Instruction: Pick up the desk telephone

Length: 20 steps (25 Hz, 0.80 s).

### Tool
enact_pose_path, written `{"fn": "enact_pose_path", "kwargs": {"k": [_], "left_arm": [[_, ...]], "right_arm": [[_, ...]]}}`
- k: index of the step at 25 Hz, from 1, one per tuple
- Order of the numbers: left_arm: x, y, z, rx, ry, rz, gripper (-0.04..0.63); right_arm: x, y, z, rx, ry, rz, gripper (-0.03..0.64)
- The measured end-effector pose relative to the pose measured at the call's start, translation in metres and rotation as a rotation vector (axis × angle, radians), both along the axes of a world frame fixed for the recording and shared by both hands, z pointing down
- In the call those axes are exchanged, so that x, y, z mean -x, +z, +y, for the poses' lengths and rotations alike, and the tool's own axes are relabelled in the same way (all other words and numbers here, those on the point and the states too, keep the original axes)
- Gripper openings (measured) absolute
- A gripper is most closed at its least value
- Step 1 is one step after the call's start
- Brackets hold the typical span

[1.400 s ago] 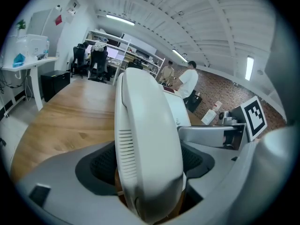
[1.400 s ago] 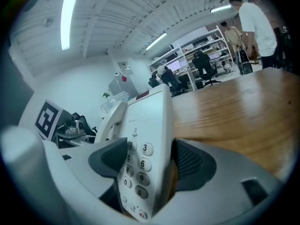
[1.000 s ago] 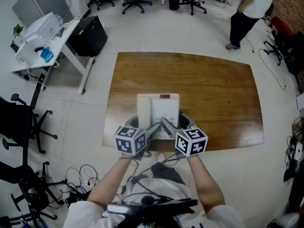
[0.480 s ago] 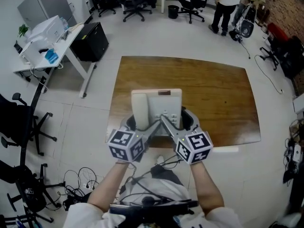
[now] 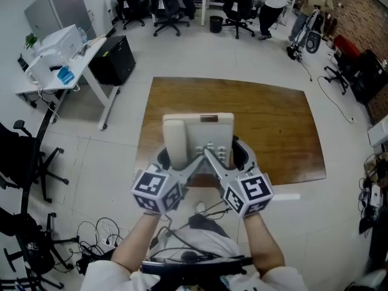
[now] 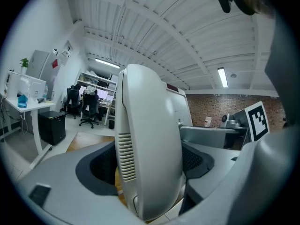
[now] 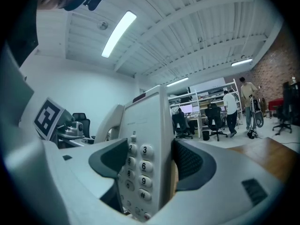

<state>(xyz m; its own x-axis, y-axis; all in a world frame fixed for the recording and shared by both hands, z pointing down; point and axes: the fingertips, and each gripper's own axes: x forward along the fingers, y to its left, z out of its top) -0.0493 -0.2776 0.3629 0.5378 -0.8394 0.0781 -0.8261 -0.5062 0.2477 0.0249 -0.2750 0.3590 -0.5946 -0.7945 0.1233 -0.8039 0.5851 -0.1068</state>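
We find the left gripper [image 5: 174,157] and right gripper [image 5: 229,156] both clamped on the desk telephone [image 5: 200,135]. It hangs above the table's [image 5: 276,120] near edge.

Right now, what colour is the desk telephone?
The telephone is white; the head view shows it best.

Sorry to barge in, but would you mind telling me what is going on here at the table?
A person holds a gripper in each hand, and both are clamped on a white desk telephone. The left gripper grips the side with the handset, and the right gripper grips the side with the keypad. The phone is held up in the air over the near edge of the wooden table, which has nothing else on it.
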Motion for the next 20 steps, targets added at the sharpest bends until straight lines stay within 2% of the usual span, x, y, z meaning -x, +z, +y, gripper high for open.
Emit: {"fn": "enact_pose_path", "kwargs": {"k": [8,13,20], "left_arm": [[0.002,-0.025,0.028,-0.044,0.008,0.013,0.385],[0.003,-0.045,0.046,-0.103,0.006,-0.015,0.383],[0.013,-0.016,0.047,-0.028,0.010,0.032,0.380]], "right_arm": [[0.003,-0.028,0.029,-0.072,0.005,0.007,0.321],[0.001,-0.043,0.048,-0.105,0.019,-0.029,0.321],[0.013,-0.018,0.048,-0.050,0.038,-0.002,0.319]]}}
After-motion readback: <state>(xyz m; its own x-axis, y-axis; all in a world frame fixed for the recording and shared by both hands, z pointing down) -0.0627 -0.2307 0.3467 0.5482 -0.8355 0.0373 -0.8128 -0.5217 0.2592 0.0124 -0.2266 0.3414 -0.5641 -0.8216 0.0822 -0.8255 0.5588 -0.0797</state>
